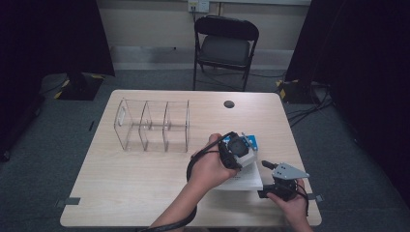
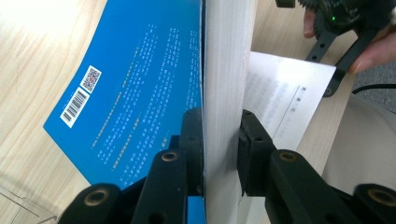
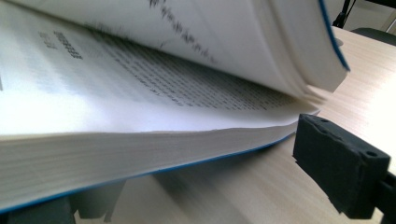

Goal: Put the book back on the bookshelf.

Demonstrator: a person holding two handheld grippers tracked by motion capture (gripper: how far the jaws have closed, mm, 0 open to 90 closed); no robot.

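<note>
A thick book with a blue cover (image 2: 140,84) lies open on the table's right side (image 1: 244,181). My left gripper (image 2: 222,140) is shut on a thick stack of its pages (image 2: 226,70), which it holds up on edge together with the cover; from above it sits over the book (image 1: 241,150). The other pages (image 3: 116,158) lie flat under the lifted, curving ones (image 3: 233,37). My right gripper (image 1: 266,166) is low at the book's near right corner, open. One pad (image 3: 341,172) stands clear of the page edges; the other jaw is mostly hidden beneath the book.
A clear plastic organiser (image 1: 152,125) with three compartments stands at the table's left back. A dark round hole (image 1: 229,104) marks the tabletop's far side, and a black folding chair (image 1: 225,46) stands beyond it. The table's right front corner (image 1: 314,217) is close to my right hand.
</note>
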